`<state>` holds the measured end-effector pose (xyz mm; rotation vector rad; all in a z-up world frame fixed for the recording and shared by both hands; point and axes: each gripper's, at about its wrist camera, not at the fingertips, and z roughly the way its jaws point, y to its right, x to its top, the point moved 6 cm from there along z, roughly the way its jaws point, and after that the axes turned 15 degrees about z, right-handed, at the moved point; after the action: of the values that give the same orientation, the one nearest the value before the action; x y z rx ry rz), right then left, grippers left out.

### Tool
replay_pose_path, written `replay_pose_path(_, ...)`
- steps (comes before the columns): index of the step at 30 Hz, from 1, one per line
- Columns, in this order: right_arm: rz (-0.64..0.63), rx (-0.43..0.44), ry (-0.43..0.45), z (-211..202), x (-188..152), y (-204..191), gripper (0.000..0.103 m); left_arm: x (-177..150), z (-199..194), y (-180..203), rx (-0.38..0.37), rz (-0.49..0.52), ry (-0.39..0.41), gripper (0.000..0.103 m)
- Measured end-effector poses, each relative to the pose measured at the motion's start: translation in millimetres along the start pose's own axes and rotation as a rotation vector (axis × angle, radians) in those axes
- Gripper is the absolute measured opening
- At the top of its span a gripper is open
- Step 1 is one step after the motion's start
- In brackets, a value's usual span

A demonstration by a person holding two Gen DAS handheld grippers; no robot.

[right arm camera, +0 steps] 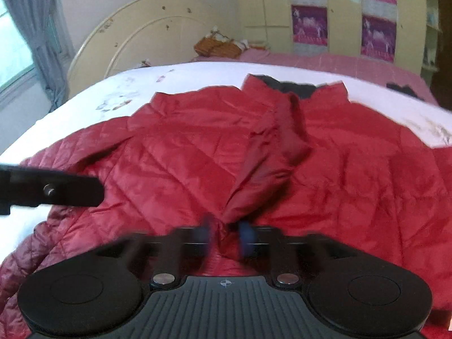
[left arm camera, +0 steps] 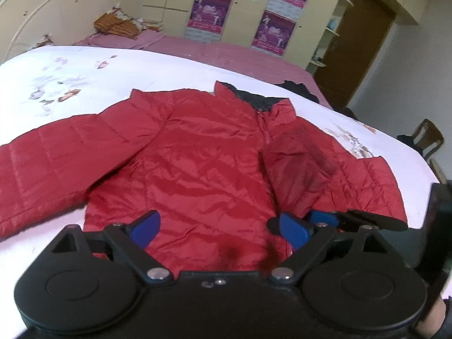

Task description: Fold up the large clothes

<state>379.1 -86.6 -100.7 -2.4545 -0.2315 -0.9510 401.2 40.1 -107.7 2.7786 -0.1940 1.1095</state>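
Left wrist | left tongs [left arm camera: 219,230] spread over jacket [left arm camera: 197,155] hem | bed [left arm camera: 169,67] bare beyond

Home bedroom. I'm working over a bed [left arm camera: 175,65] with a white floral sheet, pink cover [left arm camera: 214,50] past it. Cream arched headboard [right arm camera: 147,28] against the wall, scuffed. Grey curtain [right arm camera: 36,36] by a window on that side. Cream wardrobe [left arm camera: 243,5] with purple posters [left arm camera: 210,8] stuck on the doors, brown door [left arm camera: 358,45] next to open shelves, wooden chair [left arm camera: 428,138] at the bed's edge. Crumpled orange cloth [right arm camera: 219,46] near the headboard.
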Motion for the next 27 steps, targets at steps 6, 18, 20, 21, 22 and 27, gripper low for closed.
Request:
replay_pose_path(6, 0.035, 0.008, 0.059, -10.7, 2.9, 0.8, 0.055, 10.9, 15.8, 13.3, -0.081, 0.036, 0.019, 0.090)
replay_pose_path(18, 0.391, -0.320, 0.373, -118.7, 23.3, 120.0, 0.031, 13.5, 76.7, 10.0, -0.138, 0.026, -0.061, 0.037)
replay_pose_path(20, 0.463, -0.400, 0.399, -131.8, 20.2, 144.2, 0.031, 15.0, 85.2, 8.2, -0.138, 0.026, -0.056, 0.016)
replay_pose_path(21, 0.491, -0.426, 0.398, -136.7, 17.7, 155.2, 0.031, 17.2, 82.8, 5.8, -0.122, 0.021, -0.032, 0.016)
replay_pose_path(22, 0.516, -0.449, 0.386, -138.1, 15.7, 164.0, 0.031, 21.9, 78.0, 3.9, -0.108, 0.031, 0.000, 0.016)
replay_pose_path(27, 0.589, -0.455, 0.343, -137.3, 9.5, 185.3, 0.031, 40.8, 49.4, -26.2, -0.023, 0.020, 0.110, 0.016)
